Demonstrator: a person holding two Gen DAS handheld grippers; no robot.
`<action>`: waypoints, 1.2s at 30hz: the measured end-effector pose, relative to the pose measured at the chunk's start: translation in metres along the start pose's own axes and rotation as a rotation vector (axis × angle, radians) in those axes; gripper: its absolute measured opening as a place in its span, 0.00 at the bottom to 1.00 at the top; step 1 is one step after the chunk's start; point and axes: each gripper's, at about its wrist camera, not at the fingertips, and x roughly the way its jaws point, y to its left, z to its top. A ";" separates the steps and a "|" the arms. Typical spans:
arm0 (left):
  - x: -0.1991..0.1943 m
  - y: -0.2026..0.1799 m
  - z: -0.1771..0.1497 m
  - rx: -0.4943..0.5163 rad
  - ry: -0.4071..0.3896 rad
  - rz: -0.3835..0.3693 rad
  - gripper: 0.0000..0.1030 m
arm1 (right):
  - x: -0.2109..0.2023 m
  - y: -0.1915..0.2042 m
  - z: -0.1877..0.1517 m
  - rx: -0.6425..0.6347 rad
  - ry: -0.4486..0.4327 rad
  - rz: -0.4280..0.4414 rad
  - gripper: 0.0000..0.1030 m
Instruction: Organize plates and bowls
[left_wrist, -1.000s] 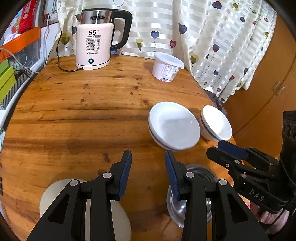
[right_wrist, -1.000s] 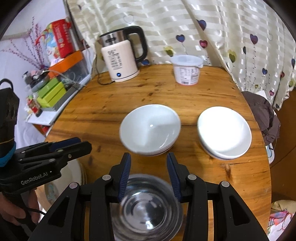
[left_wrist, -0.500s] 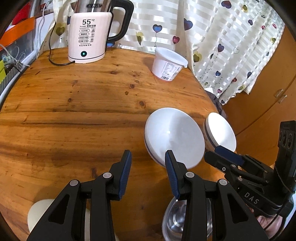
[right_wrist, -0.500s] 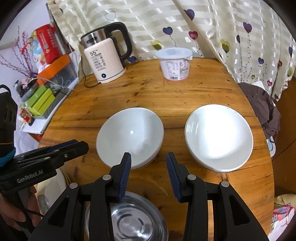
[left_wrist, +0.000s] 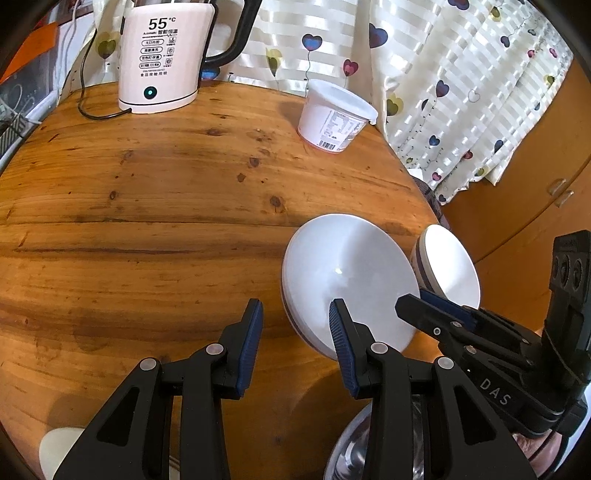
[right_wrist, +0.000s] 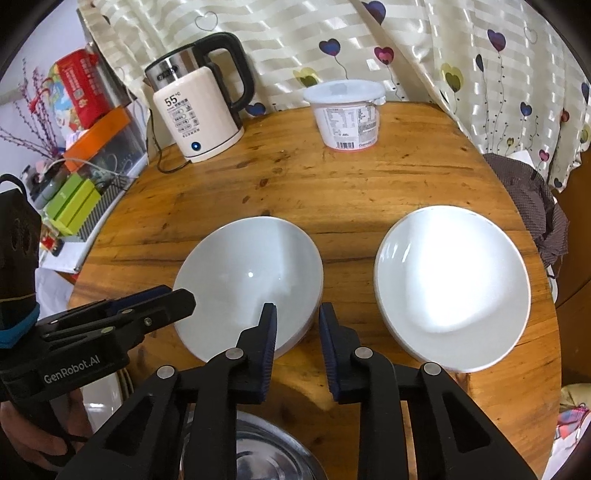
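We see 2 white bowls on the round table (right_wrist: 369, 184): the left bowl (right_wrist: 247, 280) near its middle, the right bowl (right_wrist: 452, 291) at its right edge. A steel bowl (right_wrist: 266, 454) sits at the near edge. The right gripper (right_wrist: 297, 328) is closing, nothing between its jaws. The left gripper (left_wrist: 295, 328) stands apart, empty, above bare wood beside the left bowl.

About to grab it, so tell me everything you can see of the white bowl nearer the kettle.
The glossy white ceramic-looking bowl sits upright and empty on the round wooden table, left of a similar white dish. It seems to be nested on a second piece. The right gripper is closing over its near rim, though contact is unclear.
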 end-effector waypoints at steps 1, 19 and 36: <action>0.001 0.000 0.000 0.000 0.001 -0.001 0.38 | 0.001 0.000 0.000 0.002 0.001 -0.001 0.22; -0.005 -0.007 -0.001 0.026 -0.017 0.001 0.23 | -0.007 0.000 0.003 0.002 -0.026 0.006 0.16; -0.049 -0.024 -0.019 0.064 -0.073 0.004 0.23 | -0.056 0.018 -0.014 -0.019 -0.088 -0.003 0.16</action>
